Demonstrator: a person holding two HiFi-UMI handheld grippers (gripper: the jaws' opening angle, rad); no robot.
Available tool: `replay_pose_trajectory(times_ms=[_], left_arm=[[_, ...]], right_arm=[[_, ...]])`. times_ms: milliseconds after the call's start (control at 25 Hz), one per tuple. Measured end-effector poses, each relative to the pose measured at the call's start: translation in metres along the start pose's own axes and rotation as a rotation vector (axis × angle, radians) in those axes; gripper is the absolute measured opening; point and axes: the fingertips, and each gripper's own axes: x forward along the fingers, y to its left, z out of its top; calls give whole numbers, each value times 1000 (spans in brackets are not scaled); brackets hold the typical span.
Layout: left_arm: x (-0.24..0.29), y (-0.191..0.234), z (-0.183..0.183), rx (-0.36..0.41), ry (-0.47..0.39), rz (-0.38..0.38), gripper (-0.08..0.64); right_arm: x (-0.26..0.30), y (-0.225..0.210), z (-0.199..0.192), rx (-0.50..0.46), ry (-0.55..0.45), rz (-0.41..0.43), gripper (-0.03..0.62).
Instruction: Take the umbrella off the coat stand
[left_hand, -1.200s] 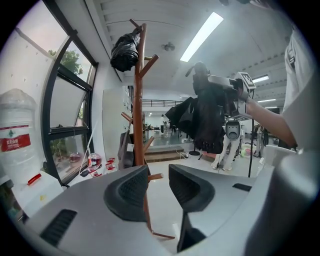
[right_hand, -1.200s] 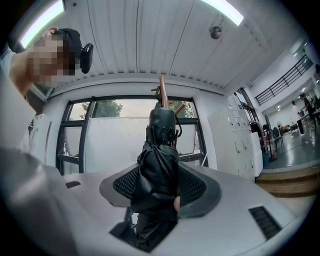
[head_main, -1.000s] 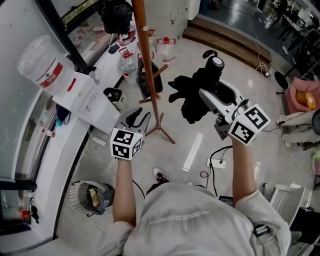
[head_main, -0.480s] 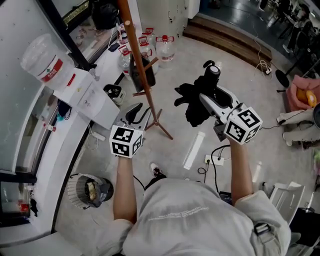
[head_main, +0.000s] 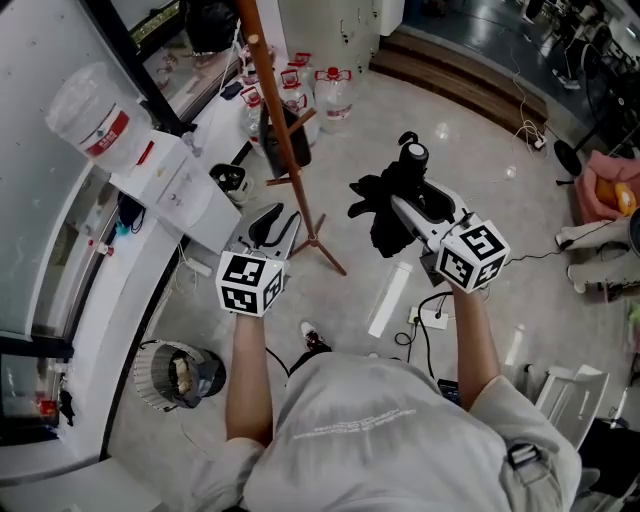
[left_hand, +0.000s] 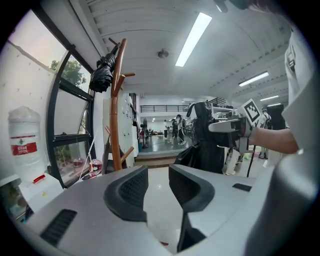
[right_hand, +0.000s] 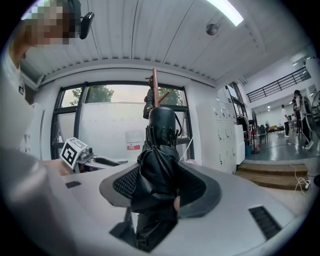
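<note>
- right gripper (head_main: 415, 198): clenched on the umbrella, both pads pressed into the folded cloth. Held out over the floor (head_main: 350, 290), right of the coat stand in the head view.
- umbrella (head_main: 385, 210): black, folded, off the coat stand and well apart from its pole. In the right gripper view it stands roughly upright between the jaws, round end on top, loose cloth bunched below the pads.
- left gripper (head_main: 280, 222): released, jaws apart with nothing between them. Close to the foot of the stand in the head view, not touching it.
- coat stand (head_main: 283, 130): brown wooden pole with pegs, legs spread on the floor just beside the edge of the white counter (head_main: 135, 295).
- dark bundle (left_hand: 101, 75): hangs at the top of the stand in the left gripper view; cannot tell what it is.
- water jugs (head_main: 333, 92): grouped on the floor beyond the stand's foot.
- bin (head_main: 185, 372): on the floor by the counter's edge, at the person's left.
- big bottle (head_main: 95, 125): lies on the counter.
</note>
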Motion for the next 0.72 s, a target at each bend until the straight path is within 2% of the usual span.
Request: replay_pose_trajectory(times_ms=[360,480,560,720], left_arm=[[-1,2,8,5,-18,21,139],[-2,3,13,17,-34,35,99],[-3,5,15,26,-43,52,39],[-5,5,14,29,-42,71,20]], right_arm=[[12,0,-24,-54,45,-17,230],[16,-2,-28,-68,54,-17,229],[19,-4,-30,-73,57,-17,229],[20,-4,-33,-92,57,-11,229]])
